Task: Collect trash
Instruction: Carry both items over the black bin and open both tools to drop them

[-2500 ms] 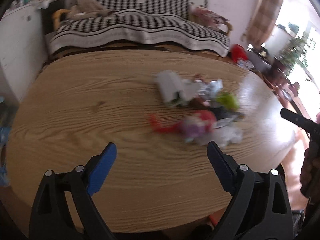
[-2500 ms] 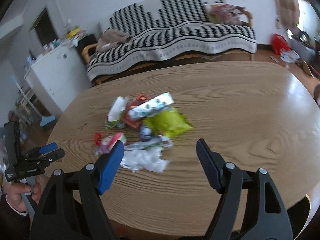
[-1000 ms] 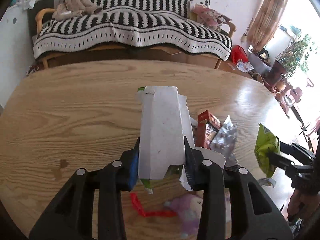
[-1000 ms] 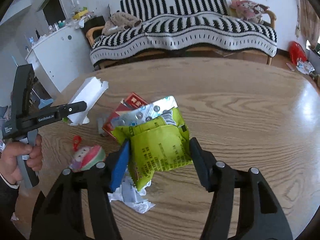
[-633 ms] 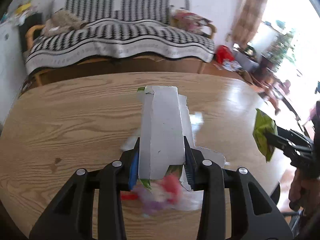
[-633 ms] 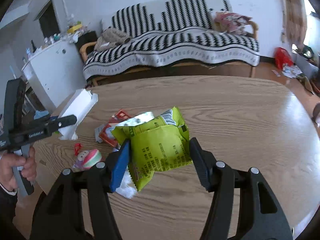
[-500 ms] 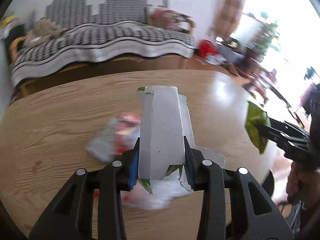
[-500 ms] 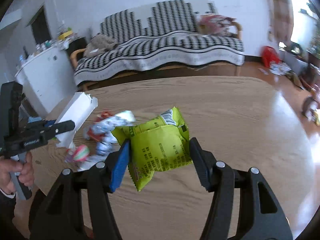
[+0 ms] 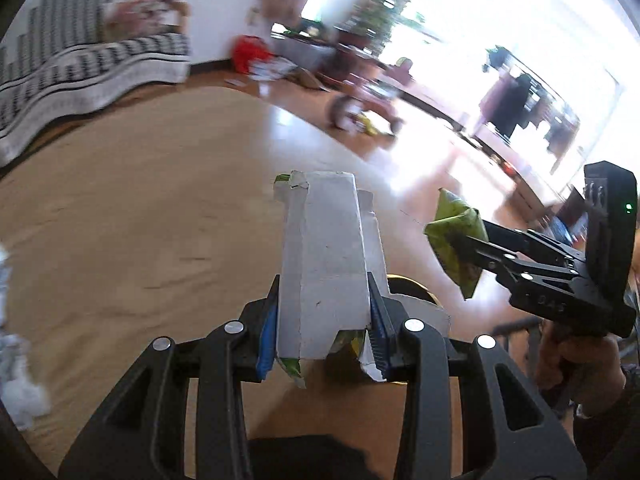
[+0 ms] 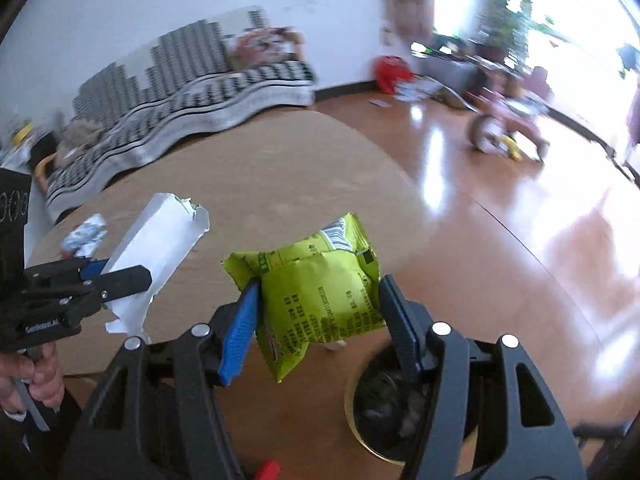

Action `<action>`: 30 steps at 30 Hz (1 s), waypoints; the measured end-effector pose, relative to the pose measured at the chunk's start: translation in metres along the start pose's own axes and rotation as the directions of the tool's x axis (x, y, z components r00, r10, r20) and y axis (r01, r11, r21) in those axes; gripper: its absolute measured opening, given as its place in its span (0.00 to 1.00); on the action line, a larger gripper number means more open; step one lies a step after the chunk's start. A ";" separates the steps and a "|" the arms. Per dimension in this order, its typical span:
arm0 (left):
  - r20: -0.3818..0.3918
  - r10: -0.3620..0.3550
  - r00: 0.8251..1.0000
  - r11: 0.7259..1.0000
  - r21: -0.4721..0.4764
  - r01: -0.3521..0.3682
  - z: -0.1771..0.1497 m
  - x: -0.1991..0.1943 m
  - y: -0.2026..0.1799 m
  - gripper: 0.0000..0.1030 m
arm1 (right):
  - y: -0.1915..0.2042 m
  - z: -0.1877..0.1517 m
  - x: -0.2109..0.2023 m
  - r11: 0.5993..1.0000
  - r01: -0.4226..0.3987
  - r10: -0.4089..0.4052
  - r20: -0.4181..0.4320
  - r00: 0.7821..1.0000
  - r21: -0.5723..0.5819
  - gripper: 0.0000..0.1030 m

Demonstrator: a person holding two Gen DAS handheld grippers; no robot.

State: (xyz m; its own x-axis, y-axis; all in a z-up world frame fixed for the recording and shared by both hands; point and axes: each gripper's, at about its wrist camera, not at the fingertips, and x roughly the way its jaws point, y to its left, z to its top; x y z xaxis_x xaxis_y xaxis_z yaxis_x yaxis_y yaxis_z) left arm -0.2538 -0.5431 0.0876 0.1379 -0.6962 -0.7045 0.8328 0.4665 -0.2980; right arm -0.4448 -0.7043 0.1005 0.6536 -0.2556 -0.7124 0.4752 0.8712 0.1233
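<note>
The left gripper point(image 9: 324, 328) is clamped on a torn white carton point(image 9: 326, 256); the right gripper point(image 10: 320, 308) is clamped on a green snack bag point(image 10: 320, 292). The bin point(image 10: 372, 412) is seen at 5 o'clock, below the bag. Each item is best centred over the opening before release.

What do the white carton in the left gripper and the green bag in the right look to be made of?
White carton: likely matte paperboard, going by its flat panels, sharp creases and ragged torn top edge. Green bag: probably thin glossy plastic film, given its crinkled, puffy printed surface with a barcode.
</note>
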 end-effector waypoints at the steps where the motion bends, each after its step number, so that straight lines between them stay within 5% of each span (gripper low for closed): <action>1: -0.011 -0.021 1.000 1.000 0.014 0.021 -0.001 0.010 -0.012 0.36 | -0.017 -0.008 -0.002 1.000 0.019 -0.019 -0.006 1.000 0.022 0.58; 8: -0.108 -0.078 0.991 0.990 0.112 0.090 -0.022 0.069 -0.076 0.36 | -0.099 -0.061 -0.003 0.985 0.104 -0.094 -0.073 0.993 0.138 0.58; 25: -0.222 -0.065 0.973 0.970 0.216 0.114 -0.041 0.136 -0.121 0.37 | -0.135 -0.073 -0.001 0.973 0.113 -0.101 -0.070 0.992 0.203 0.59; 26: -0.223 -0.064 0.973 0.969 0.219 0.114 -0.041 0.137 -0.123 0.38 | -0.137 -0.073 -0.002 0.972 0.113 -0.100 -0.070 0.993 0.205 0.61; 28: -0.222 -0.064 0.973 0.968 0.224 0.115 -0.040 0.140 -0.127 0.62 | -0.138 -0.070 -0.002 0.970 0.115 -0.101 -0.073 0.992 0.215 0.63; 30: -0.202 -0.062 0.977 0.969 0.224 0.108 -0.041 0.140 -0.128 0.70 | -0.142 -0.069 -0.003 0.966 0.115 -0.102 -0.067 0.993 0.232 0.65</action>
State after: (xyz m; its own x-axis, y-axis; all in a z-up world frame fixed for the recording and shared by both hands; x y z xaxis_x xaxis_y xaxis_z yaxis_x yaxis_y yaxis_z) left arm -0.3632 -0.6777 0.0010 -0.0255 -0.5993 -0.8001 0.9416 0.2544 -0.2206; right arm -0.5554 -0.7982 0.0376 0.5608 -0.3139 -0.7662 0.6704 0.7152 0.1976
